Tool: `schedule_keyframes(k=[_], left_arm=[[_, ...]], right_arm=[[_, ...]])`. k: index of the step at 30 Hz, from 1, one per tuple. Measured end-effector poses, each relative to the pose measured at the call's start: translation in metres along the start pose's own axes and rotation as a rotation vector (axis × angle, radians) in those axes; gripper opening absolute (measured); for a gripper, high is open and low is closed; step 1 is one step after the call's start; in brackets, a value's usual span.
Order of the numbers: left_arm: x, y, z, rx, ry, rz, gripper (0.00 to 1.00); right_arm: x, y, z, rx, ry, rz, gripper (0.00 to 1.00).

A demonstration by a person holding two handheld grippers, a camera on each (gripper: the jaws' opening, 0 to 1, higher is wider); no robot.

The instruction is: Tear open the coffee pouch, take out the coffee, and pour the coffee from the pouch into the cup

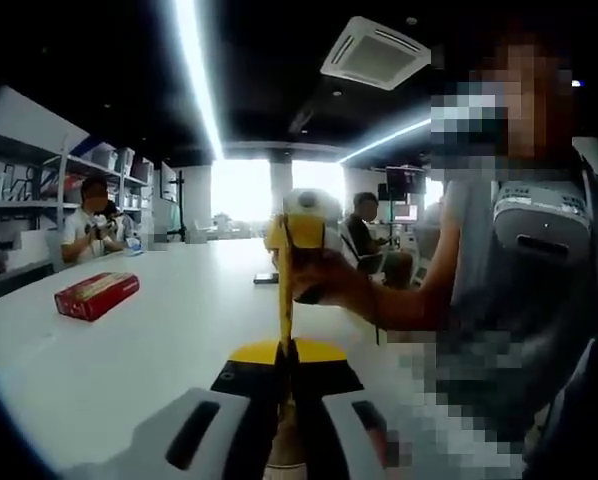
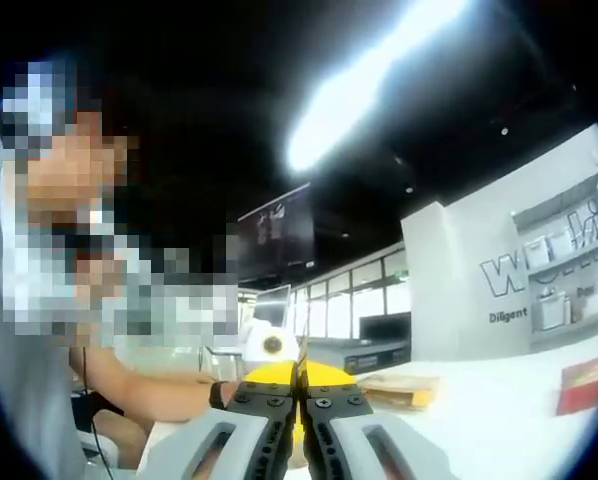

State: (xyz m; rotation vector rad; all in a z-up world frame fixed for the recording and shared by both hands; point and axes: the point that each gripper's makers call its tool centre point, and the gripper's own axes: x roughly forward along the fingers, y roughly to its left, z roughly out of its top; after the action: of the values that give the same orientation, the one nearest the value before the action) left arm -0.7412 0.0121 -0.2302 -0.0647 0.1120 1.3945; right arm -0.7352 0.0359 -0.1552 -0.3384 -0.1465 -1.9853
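A thin yellow coffee pouch stands edge-on above the white table. My left gripper is shut on its lower end. My right gripper, held by a person's hand, meets the pouch's upper end straight ahead. In the right gripper view, my right gripper has its jaws together on a thin sliver of the pouch. The left gripper faces it just beyond, close up.
A red box lies on the table to the left, also the red box at the far right. A flat brown packet lies on the tabletop. Seated people and shelves line the far side.
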Motion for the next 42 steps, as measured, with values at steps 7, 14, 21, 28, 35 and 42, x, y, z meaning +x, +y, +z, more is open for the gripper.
schedule_keyframes(k=[7, 14, 21, 28, 35, 42], left_arm=[[0.000, -0.001, -0.001, -0.011, 0.015, 0.007, 0.03], [0.001, 0.002, -0.002, -0.007, -0.006, 0.011, 0.08], [0.004, -0.001, 0.004, -0.005, -0.025, 0.004, 0.12], [0.003, -0.001, 0.013, 0.013, -0.058, 0.016, 0.08], [0.004, -0.002, 0.011, 0.028, -0.045, 0.021, 0.05], [0.005, -0.004, 0.013, 0.028, -0.045, 0.017, 0.05]], right_arm=[[0.000, -0.001, -0.002, 0.000, 0.003, -0.010, 0.02], [-0.001, 0.001, 0.000, -0.006, -0.004, -0.015, 0.02], [0.001, 0.004, -0.003, 0.003, -0.005, -0.006, 0.02], [0.004, 0.009, -0.005, -0.002, -0.003, -0.001, 0.02], [0.003, 0.009, -0.006, -0.013, 0.005, -0.011, 0.02], [0.002, 0.008, -0.004, -0.011, -0.011, -0.031, 0.04]])
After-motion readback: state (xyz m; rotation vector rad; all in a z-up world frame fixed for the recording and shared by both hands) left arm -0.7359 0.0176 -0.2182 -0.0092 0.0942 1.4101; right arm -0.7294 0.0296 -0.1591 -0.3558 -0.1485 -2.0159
